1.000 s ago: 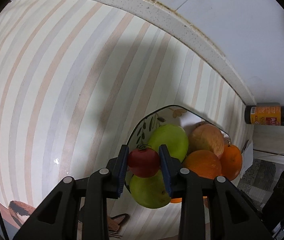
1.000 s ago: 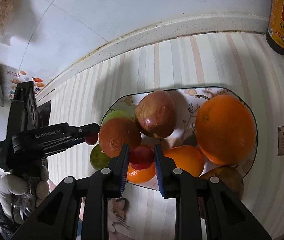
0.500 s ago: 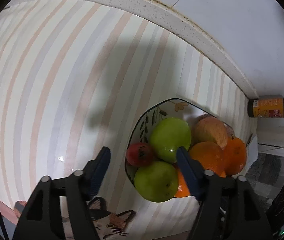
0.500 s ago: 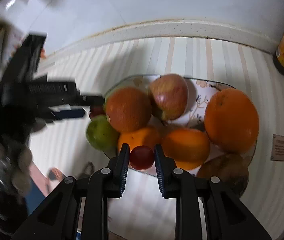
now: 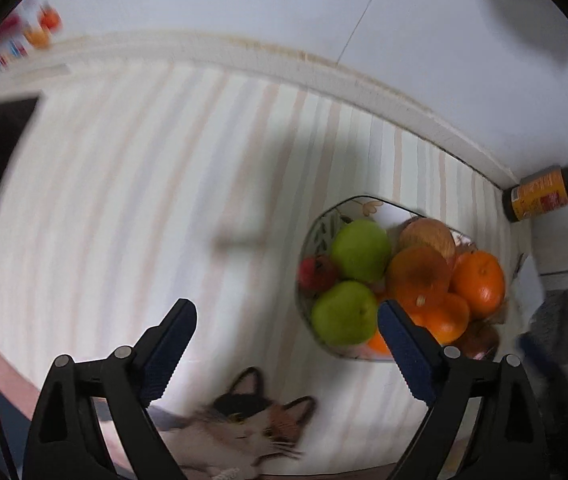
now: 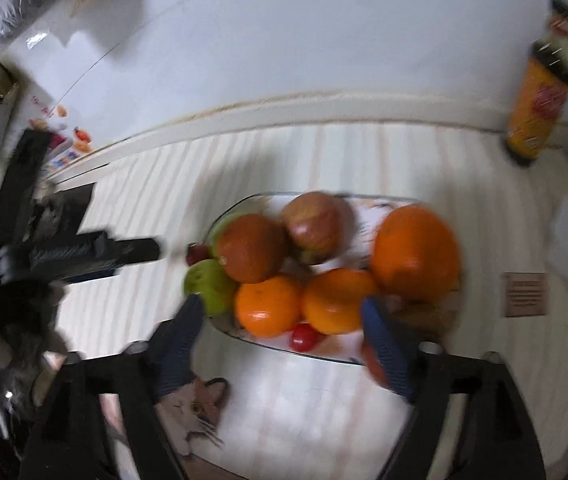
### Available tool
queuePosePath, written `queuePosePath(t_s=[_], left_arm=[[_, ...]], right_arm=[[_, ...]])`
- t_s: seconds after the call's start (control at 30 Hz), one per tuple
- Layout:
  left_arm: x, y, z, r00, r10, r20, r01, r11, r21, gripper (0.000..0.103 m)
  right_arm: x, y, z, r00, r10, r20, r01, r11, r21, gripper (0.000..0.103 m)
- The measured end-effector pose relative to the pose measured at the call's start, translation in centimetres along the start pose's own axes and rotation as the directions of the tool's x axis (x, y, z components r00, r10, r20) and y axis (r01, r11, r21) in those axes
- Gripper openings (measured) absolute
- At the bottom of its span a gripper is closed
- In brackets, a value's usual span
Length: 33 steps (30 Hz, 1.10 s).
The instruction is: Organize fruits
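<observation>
On striped cloth, glossy round fruit heaped on patterned plate [image 5: 326, 220], both grippers just spread, empty.

A striped cloth [image 5: 164, 184] covers the counter, bearing the fruit plate [image 5: 326, 220] and a bottle [image 5: 544, 198].

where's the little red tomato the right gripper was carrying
In the right wrist view, the tomato lies on the plate at its near rim, just below the two front oranges, released from the right gripper, whose jaws have just opened.
</observation>
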<state>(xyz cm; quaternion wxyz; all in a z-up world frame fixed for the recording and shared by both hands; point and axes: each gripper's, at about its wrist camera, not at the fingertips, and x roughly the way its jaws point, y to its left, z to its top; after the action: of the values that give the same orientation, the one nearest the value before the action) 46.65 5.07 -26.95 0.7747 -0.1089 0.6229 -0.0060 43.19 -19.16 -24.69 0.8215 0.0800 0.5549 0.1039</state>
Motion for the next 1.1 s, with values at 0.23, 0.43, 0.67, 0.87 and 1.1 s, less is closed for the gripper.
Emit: queuePosePath(t_s=[0.23,0.43,0.67,0.87,1.1], left_arm=[[-6.3,-1.2,-6.1,0.977,0.119,0.178,-0.136,0.987,0.088,0.093],[-10.2,-2.7,-10.4,0.960,0.111,0.256,-0.145,0.982,0.121,0.093],[-14.8,-4.3,-14.3,0.940,0.066,0.334,-0.125,0.979,0.158,0.093],[-18.5,-5.3,-17.8,0.919,0.024,0.393,-0.114,0.971,0.208,0.093],[-22.6,-5.1,-21.8,0.896,-0.030,0.443,-0.092,0.964,0.250,0.093]], right_arm=[[-4.0,-0.5,-3.0,0.982,-0.187,0.021,0.187,0.982,-0.011,0.096],[-8.3,-1.4,-5.8,0.976,-0.209,0.063,0.207,0.978,0.036,0.096],[-14.7,-0.3,-8.8,0.961,-0.229,0.157,0.223,0.973,0.055,0.097],[-20.0,1.6,-12.0,0.944,-0.235,0.230,0.229,0.972,0.055,0.097],[-25.5,3.7,-16.2,0.921,-0.240,0.306,0.228,0.971,0.075,0.097]])
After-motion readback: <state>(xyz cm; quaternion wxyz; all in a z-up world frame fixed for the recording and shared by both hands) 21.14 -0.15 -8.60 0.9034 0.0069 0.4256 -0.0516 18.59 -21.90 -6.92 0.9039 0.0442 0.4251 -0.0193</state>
